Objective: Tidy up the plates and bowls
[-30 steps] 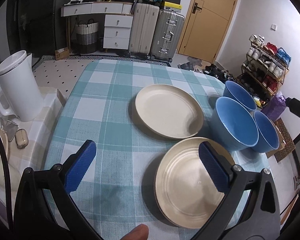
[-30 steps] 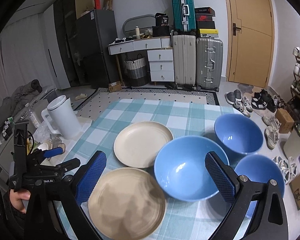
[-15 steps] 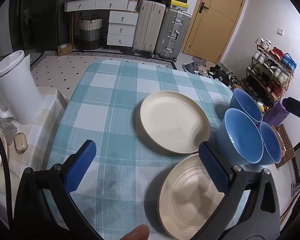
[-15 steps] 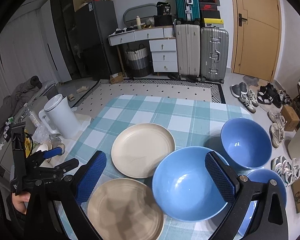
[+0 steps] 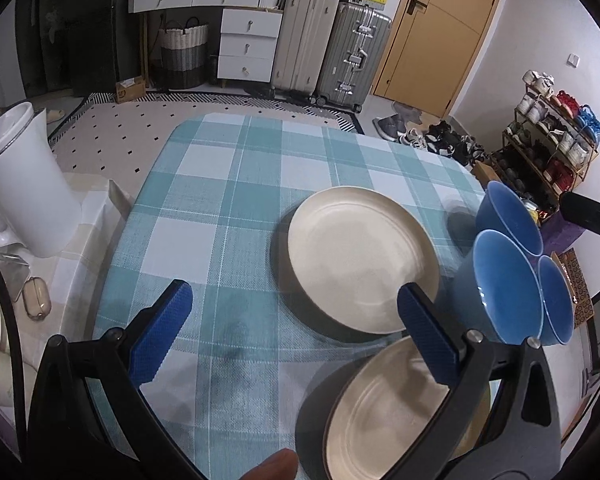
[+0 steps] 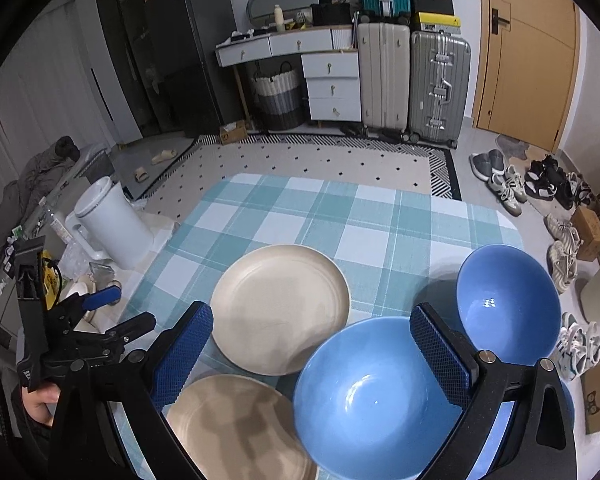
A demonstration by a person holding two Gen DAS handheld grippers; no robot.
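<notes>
Two cream plates lie on the teal checked tablecloth: a far plate and a near plate. Three blue bowls stand to their right: a near big bowl, a far bowl and a third bowl mostly hidden in the right wrist view. My left gripper is open over bare cloth, its right finger above the near plate's rim. My right gripper is open above the big bowl's far rim. Neither holds anything.
A white kettle stands on a side surface left of the table. The table's right edge drops to a floor with shoes and a shoe rack. The left gripper shows in the right wrist view, held by a hand.
Both grippers have drawn back toward the near edge and tilted; the plates and bowls sit lower and closer in both views. Nothing on the table has moved or been gripped.
</notes>
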